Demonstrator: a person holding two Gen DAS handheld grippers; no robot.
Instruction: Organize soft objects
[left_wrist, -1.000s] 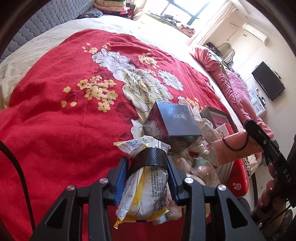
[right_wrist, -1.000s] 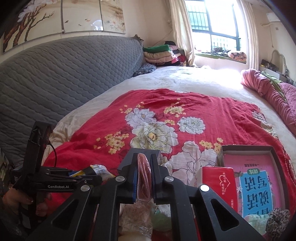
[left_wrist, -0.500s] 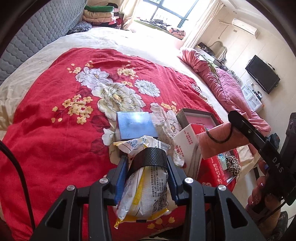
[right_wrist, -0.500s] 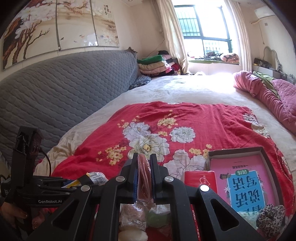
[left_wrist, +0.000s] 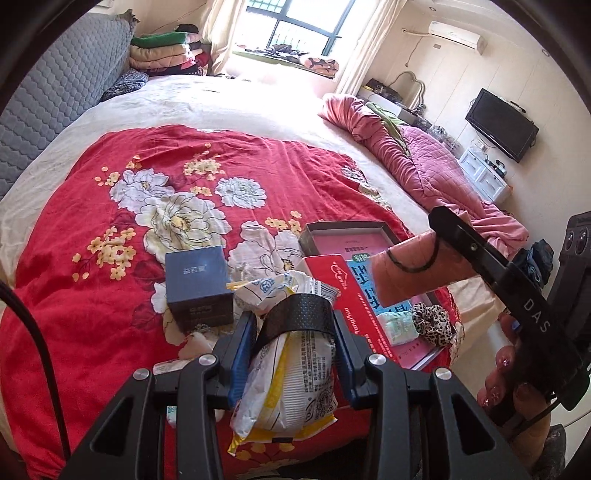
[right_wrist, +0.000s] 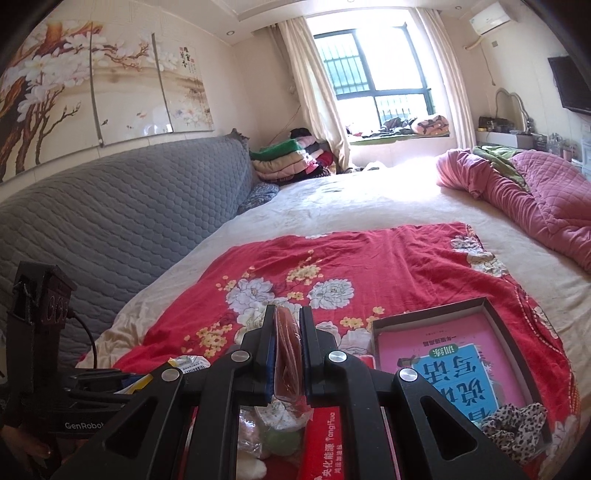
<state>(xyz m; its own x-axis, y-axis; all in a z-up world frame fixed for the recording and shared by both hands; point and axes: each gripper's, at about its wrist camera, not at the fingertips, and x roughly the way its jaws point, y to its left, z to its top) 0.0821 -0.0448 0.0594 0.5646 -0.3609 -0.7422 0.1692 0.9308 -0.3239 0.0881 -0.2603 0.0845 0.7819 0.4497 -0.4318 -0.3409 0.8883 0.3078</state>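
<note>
- Since a second ago both hands rise and pull back from the bed: in the left wrist view the dark blue box (left_wrist: 197, 286), earlier tipped up on the pile, now sits flat on the red floral quilt (left_wrist: 110, 302), and more of the open tray with the pink book (left_wrist: 347, 243) shows.
- The left gripper (left_wrist: 293, 341) is clenched on a white-and-yellow snack packet (left_wrist: 291, 373) wrapped by a black band (left_wrist: 295, 315); it hangs between the pads at 6 o'clock in that view.
- The right gripper (right_wrist: 288, 360) is clamped fully on a thin pink rolled cloth (right_wrist: 287, 354), which shows at 3 o'clock in the left wrist view, held above the tray.
- Risk: the packet is slick and puffy, gripped near its middle; a quick swing could let it slide out through the pads, or squeeze it until it bursts.
- Risk: the cloth is held by a thin edge with a loose black tie around it; it may unroll or slip free in transit.
- Risk: the two grippers travel near each other above the red carton (left_wrist: 332, 295) and leopard scrunchie (left_wrist: 432, 325) at 4 o'clock; crossing paths could knock them off the bed edge.
</note>
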